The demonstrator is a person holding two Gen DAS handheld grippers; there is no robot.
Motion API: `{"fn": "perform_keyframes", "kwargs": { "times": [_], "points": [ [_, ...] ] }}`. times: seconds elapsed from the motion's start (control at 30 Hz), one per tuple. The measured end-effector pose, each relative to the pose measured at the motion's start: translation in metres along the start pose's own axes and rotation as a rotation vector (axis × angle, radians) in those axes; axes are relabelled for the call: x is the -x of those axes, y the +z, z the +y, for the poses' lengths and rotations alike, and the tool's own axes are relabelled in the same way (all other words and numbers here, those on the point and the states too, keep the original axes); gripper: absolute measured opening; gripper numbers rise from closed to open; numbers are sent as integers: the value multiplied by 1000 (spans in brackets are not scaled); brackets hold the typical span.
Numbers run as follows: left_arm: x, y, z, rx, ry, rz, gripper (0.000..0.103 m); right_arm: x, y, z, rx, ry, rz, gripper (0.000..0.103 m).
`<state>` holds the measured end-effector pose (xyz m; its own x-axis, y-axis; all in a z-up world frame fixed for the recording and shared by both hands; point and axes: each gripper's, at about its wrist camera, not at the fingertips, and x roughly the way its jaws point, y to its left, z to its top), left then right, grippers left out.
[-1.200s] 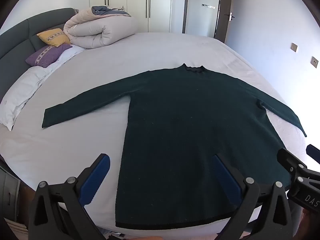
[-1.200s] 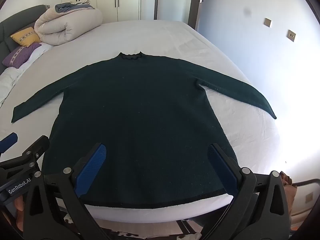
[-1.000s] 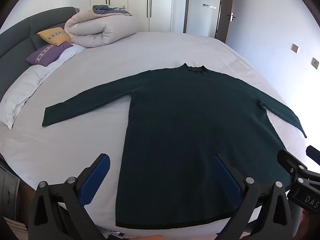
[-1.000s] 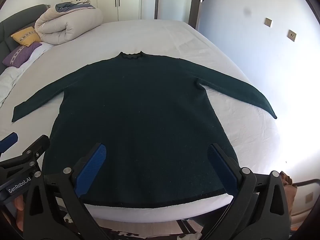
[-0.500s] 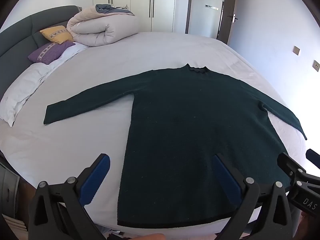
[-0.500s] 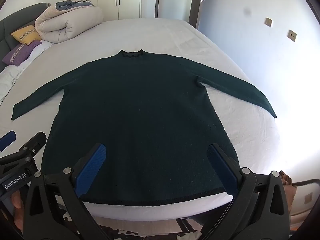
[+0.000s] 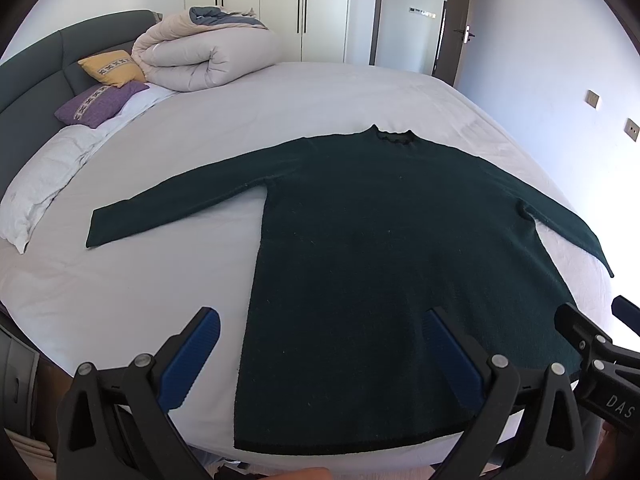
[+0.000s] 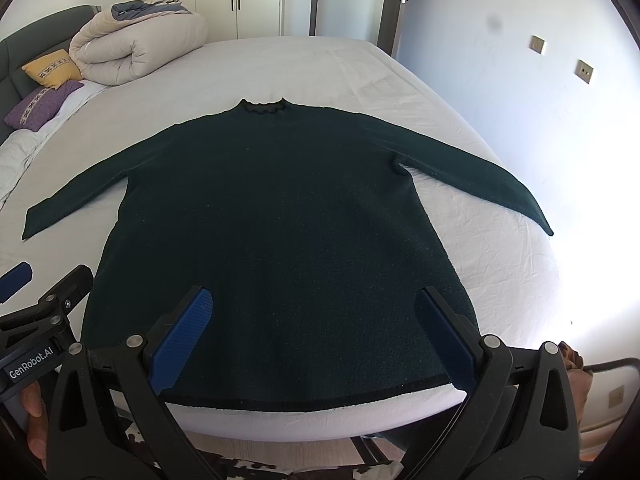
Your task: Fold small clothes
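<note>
A dark green long-sleeved sweater (image 7: 380, 240) (image 8: 280, 220) lies flat on the white bed, both sleeves spread out, collar far, hem at the near bed edge. My left gripper (image 7: 320, 332) hovers open above the hem's left part, holding nothing. Above the hem's middle, my right gripper (image 8: 312, 316) is open too, also with nothing in it. Each gripper shows at the edge of the other's view: the right gripper (image 7: 592, 340) and the left gripper (image 8: 44, 288).
A rolled beige duvet (image 7: 200, 56) and yellow and purple pillows (image 7: 108, 88) sit at the far left by the dark headboard (image 7: 48, 64). White sheet (image 7: 140, 288) lies bare left of the sweater. A wall (image 8: 540, 100) with switches runs along the right.
Both grippers have drifted slightly, so the sweater sits a little lower in the views. The sweater itself has not moved, and both grippers stay open.
</note>
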<state>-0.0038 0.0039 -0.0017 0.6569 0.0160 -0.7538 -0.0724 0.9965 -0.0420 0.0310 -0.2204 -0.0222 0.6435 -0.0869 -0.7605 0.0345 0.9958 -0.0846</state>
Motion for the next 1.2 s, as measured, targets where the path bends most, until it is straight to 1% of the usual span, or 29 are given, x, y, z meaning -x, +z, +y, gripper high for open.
{"fn": "perform_keyframes", "kwargs": {
  "times": [1.2],
  "points": [
    [-3, -3, 2, 2, -3, 13, 103, -2, -3, 3, 5, -10, 7, 103]
  ]
}}
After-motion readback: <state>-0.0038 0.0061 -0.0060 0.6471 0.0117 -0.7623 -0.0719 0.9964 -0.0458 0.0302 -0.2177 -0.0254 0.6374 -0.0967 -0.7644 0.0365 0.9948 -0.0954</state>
